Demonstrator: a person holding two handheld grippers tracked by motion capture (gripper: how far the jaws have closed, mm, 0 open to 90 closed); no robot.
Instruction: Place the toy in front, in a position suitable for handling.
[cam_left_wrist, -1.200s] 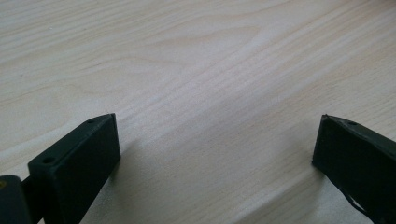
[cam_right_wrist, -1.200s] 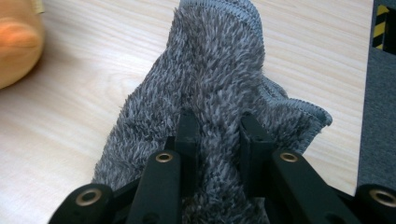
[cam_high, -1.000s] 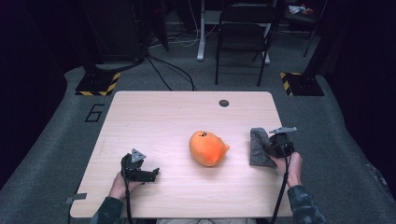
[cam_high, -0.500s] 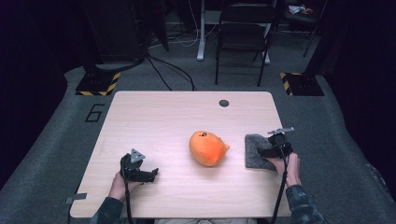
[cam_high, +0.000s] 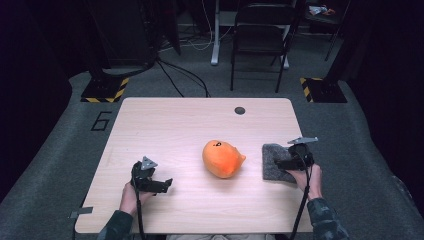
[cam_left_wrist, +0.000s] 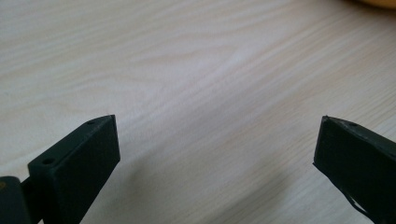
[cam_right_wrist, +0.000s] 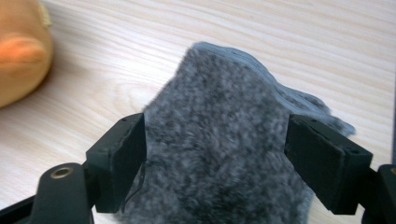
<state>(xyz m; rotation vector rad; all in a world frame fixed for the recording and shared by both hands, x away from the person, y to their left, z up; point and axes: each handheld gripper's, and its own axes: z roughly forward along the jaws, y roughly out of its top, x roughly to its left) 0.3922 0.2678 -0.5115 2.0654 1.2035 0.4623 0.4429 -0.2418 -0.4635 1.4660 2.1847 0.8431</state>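
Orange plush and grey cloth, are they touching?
Apart. The high view shows a strip of bare table between the orange plush and the grey cloth.

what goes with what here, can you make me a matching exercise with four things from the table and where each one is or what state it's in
Things:
1. orange plush toy
2. grey cloth
3. left gripper
4. dark round spot

Places or states:
A. between the right gripper's jaws
B. far edge of the table
C. middle of the table
D. open over bare wood

Pairs: 1-C, 2-A, 3-D, 4-B
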